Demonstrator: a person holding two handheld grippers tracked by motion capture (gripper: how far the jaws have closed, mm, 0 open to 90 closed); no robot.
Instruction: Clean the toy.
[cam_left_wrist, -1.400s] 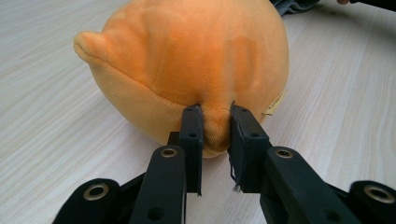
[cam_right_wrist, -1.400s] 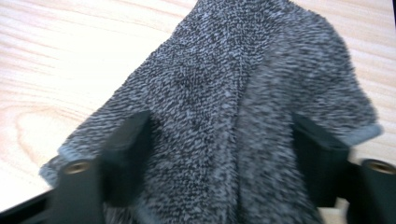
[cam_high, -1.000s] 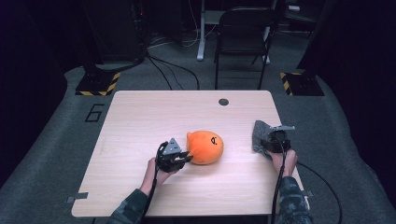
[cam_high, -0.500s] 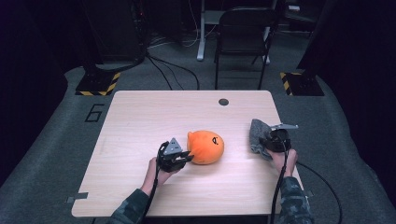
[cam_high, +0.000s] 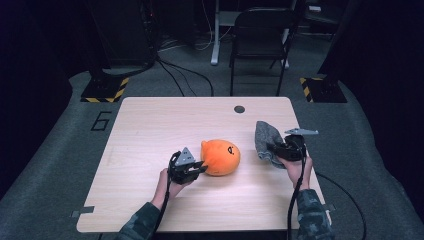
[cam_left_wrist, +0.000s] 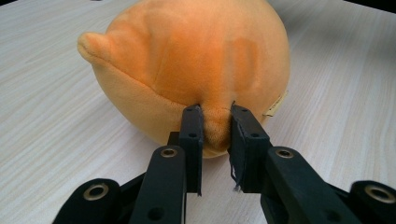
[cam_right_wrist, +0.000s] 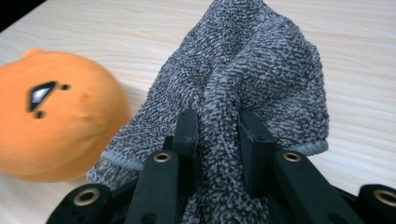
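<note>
Pinching plush (cam_left_wrist: 196, 70): left hand-held gripper (cam_left_wrist: 215, 123) | right hand-held gripper (cam_right_wrist: 217, 126) clamps grey cloth (cam_right_wrist: 252, 70), face visible.

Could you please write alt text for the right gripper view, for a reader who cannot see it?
The right claw is shut on a bunched fold of grey knitted cloth, which rises ahead of its two black jaws over a pale wooden table. To the left lies an orange plush toy with a small dark face mark.

We see a pale wooden desk (cam_high: 150, 130) with a small dark round hole (cam_high: 239, 109) near its far edge, standing on grey carpet marked with a black number six (cam_high: 101, 120). Behind it, a black folding chair (cam_high: 260, 45), yellow-and-black striped floor plates (cam_high: 105, 90), trailing cables, and darkness.
</note>
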